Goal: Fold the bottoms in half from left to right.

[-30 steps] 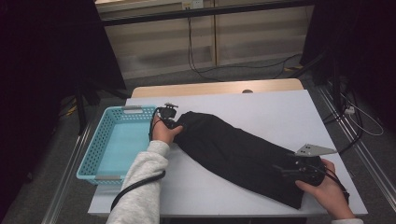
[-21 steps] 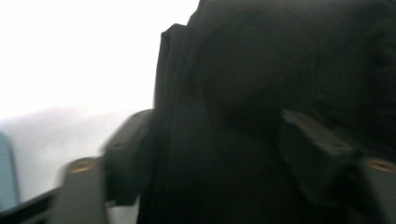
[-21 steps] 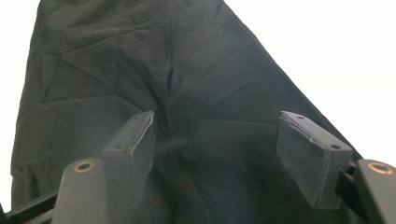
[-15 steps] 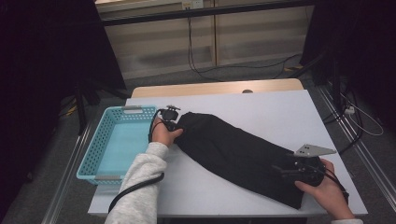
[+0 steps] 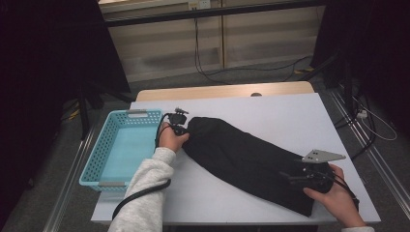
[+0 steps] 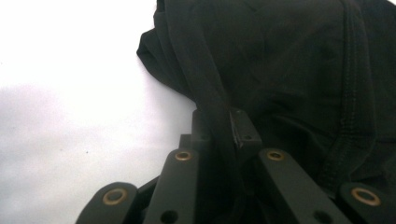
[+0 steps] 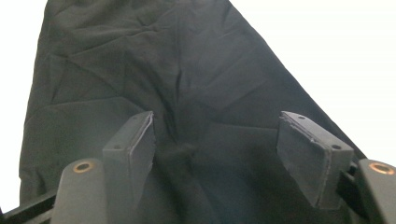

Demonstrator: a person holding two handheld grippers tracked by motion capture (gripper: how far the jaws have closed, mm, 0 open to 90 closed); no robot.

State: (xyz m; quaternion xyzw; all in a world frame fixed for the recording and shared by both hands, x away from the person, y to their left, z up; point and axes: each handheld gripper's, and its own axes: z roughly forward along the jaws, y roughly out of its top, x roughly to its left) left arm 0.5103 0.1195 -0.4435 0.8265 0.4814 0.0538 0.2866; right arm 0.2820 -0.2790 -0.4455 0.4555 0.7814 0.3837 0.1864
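A long black garment [image 5: 246,159] lies slantwise across the white table [image 5: 270,111]. My left gripper [image 5: 183,131] sits at its upper left end. In the left gripper view, the jaws of the left gripper [image 6: 219,126] have just been closing and now pinch a fold of the black cloth [image 6: 205,84]. My right gripper [image 5: 291,177] rests at the garment's lower right end. In the right gripper view, the right gripper [image 7: 217,140] stands open, its pads [image 7: 135,144] wide apart over the flat cloth [image 7: 163,60].
A light blue plastic basket [image 5: 104,150] stands at the table's left edge, close beside my left hand. Bare white tabletop stretches behind the garment and to its right. Dark curtains and floor cables surround the table.
My left hand has nudged slightly into the garment's upper end. The right hand and the garment lie as before.
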